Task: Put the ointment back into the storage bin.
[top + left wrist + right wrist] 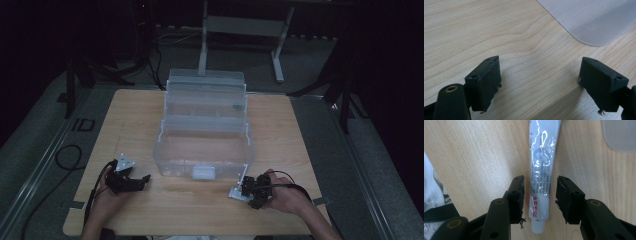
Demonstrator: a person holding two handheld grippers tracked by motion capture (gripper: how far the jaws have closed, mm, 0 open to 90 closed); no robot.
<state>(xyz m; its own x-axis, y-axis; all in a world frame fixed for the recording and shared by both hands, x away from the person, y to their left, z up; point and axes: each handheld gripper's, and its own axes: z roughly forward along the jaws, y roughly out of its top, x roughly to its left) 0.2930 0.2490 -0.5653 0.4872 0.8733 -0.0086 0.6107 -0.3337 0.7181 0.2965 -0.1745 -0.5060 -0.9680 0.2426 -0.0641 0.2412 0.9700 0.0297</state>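
Right tongs (540,198): jaws apart, straddling a white tube (543,167) w/ silver foil-look print and red/dark text, small white cap at the near end. Tube lies flat on the bench (481,152), lengthwise between the jaws, gap visible on both sides, so not clamped, no contact I can confirm. In the high view the right tongs (248,191) sit at the front-right of the bench, just off the front-right corner of the box, held by the person's right hand (286,199), cable looping over the hand; tube itself too small/hidden there to make out. Left tongs (539,82): jaws wide apart, nothing between them, just bare wood grain under them. Frosted rounded corner of the plastic box (594,22) shows upper right in the left gripper view, apart from the jaws. High view: left tongs (131,179) at front-left of the bench, grey three-cornered plate on top, left hand (107,197) behind it, near the box's front-left corner but not touching. Box (204,150) = clear plastic cantilever-type organizer, opened up, trays stepped back in tiers, sits mid-bench, white latch on the front wall. Can't see any contents in it. Bench (135,110) is light wood, rounded corners. Around it: grey floor, black cable (67,155) looped on the floor left, white table legs (240,30) at the back, dark room.
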